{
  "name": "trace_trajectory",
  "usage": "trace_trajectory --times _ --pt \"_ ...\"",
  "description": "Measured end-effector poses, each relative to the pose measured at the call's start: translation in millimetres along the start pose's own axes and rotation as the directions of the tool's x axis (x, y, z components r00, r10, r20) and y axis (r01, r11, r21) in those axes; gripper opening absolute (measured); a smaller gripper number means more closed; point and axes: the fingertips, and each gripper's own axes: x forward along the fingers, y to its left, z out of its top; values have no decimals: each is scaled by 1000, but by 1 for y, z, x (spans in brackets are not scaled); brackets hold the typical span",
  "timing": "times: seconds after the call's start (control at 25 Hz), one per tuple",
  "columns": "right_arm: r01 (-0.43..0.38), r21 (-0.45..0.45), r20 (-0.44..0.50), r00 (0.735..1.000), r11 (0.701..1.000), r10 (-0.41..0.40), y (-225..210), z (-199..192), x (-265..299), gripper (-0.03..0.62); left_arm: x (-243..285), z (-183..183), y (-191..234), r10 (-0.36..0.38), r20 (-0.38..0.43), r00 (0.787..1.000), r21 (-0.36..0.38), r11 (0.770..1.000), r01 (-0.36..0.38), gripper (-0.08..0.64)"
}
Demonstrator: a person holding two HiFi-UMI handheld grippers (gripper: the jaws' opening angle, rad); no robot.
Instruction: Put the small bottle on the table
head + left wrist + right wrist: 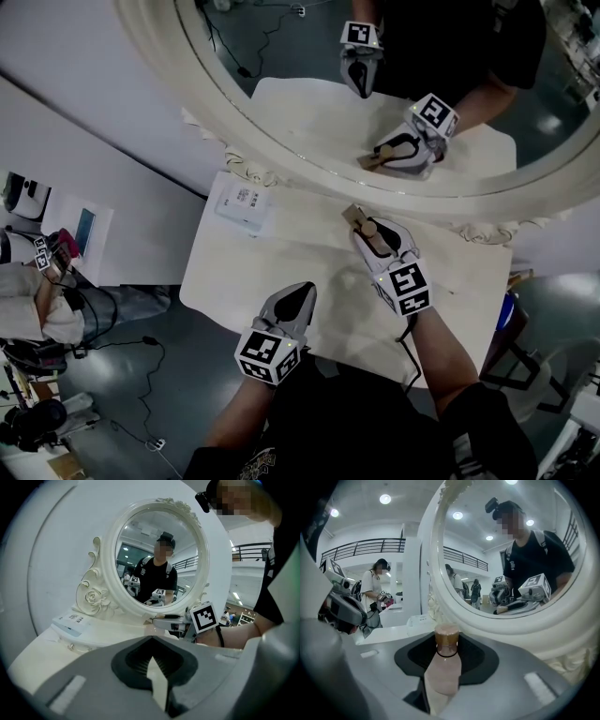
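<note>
Left gripper (153,667) fingers (89,677) together, empty; oval mirror (157,557) ahead.

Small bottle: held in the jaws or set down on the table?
Held. The right gripper has its jaws shut on the small bottle; whether it touches the table, cannot tell.

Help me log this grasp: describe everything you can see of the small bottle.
The small bottle has a pale pinkish body, a dark ring at the neck and a brown cap. It is clamped by its body between the right gripper's jaws, cap pointing toward the mirror, over the white table.
</note>
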Motion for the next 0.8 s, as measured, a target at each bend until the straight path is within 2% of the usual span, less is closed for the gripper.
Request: trace_trajectory --times 0.48,0.6,0.8 --pt "10 14 10 1000 1000 -10 -2 -2 0 176 -6 -5 -5 5 9 1000 -5 1000 -5 0" --pt "14 36 14 1000 999 -14 -4 -3 -6 195 -8 -6 -5 2 10 1000 -3 1000 -2 0" --pt "66 42 8 998 997 -66 -6 -4 -25 184 -11 -9 -8 -24 12 1000 -1 1000 24 0"
